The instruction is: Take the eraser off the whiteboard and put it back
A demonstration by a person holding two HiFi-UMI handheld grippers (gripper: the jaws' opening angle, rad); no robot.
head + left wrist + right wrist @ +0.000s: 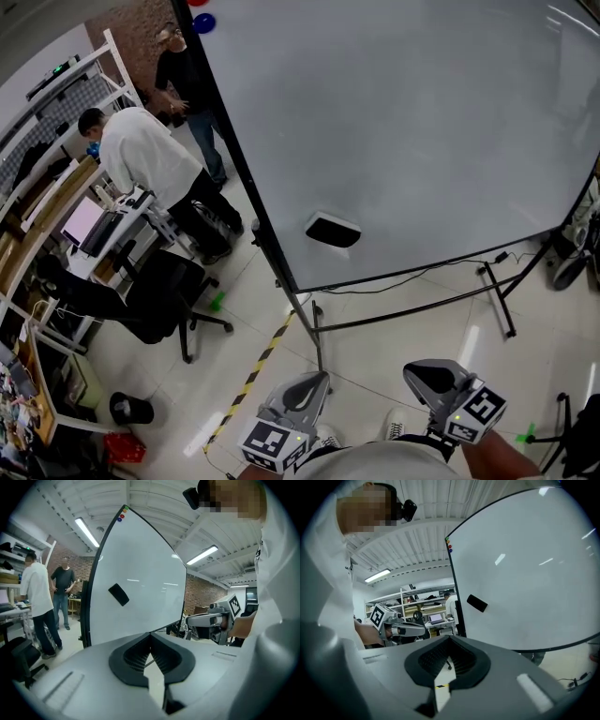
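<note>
Holding left tool (302, 392) and right tool (433, 377) closed, empty, well apart from whiteboard (422, 141), eraser (333, 230) stuck near its lower left corner. Best: open one wide, square to eraser's long sides, pinch firmly.

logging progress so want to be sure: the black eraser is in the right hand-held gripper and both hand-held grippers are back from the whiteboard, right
Not quite: the black eraser sits on the whiteboard, not in the right hand-held gripper, whose jaws are shut on nothing, as the right gripper view shows. Both it and the left hand-held gripper are back from the whiteboard.
</note>
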